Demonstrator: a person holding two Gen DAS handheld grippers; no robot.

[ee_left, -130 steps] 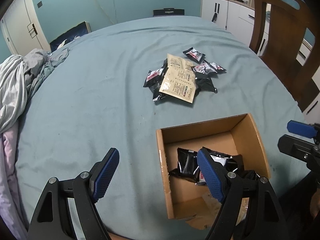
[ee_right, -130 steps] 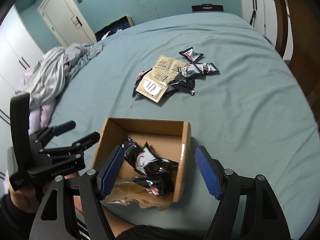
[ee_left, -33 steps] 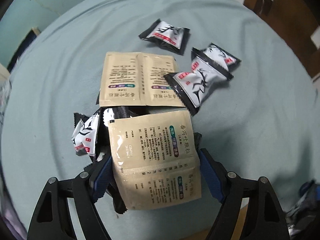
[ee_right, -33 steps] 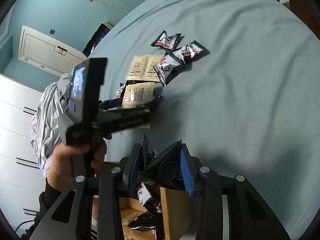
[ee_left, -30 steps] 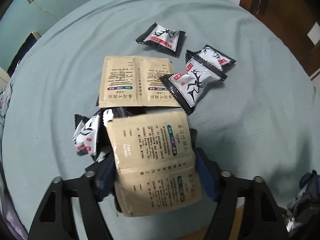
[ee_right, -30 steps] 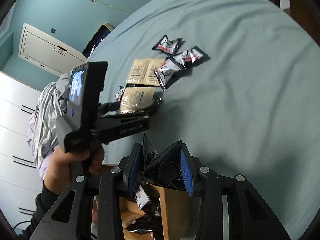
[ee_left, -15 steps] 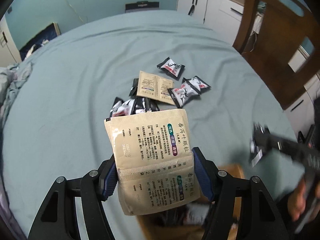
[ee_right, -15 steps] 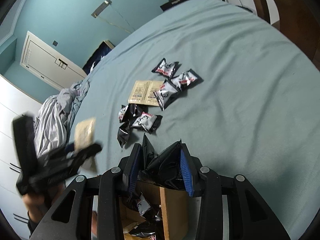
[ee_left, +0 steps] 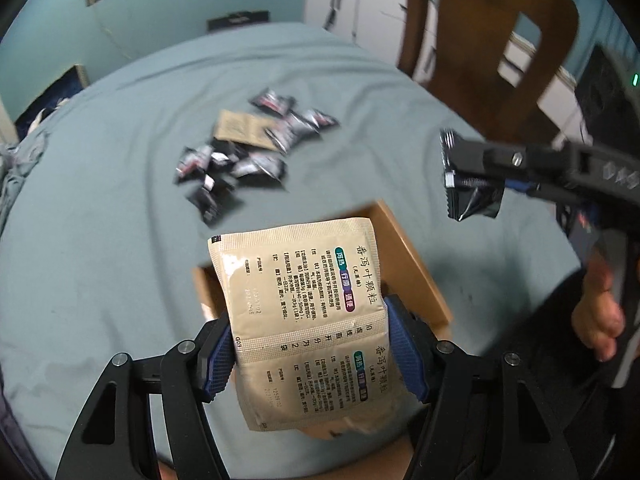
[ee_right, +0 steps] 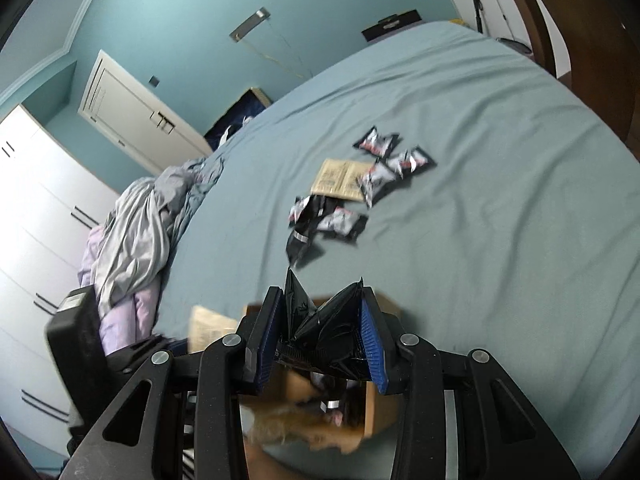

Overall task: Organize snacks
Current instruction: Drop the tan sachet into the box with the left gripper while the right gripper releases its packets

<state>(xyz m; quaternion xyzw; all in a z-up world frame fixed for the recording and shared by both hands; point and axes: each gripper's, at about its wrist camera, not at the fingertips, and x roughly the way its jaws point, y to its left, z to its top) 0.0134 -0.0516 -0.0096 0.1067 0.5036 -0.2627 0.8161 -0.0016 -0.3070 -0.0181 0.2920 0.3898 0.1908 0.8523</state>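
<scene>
Teal bedsheet (ee_right: 500, 240) under turquoise walls (ee_right: 180, 20); left gripper (ee_left: 308, 344) fingers clamping beige sachet (ee_left: 304, 300), right gripper (ee_right: 320, 340) fingers black packet (ee_right: 324, 332).

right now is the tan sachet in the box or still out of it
Out. The tan sachet is clamped in the left gripper and hangs in the air above the cardboard box, not resting inside it.

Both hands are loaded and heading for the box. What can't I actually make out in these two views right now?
- Cardboard box contents: left wrist view, hidden by the tan sachet; right wrist view, blurred beneath the black packet.
- Loose packet pile: motion-blurred in both views, count unclear.
- Left gripper finger contact: covered by the sachet.
</scene>
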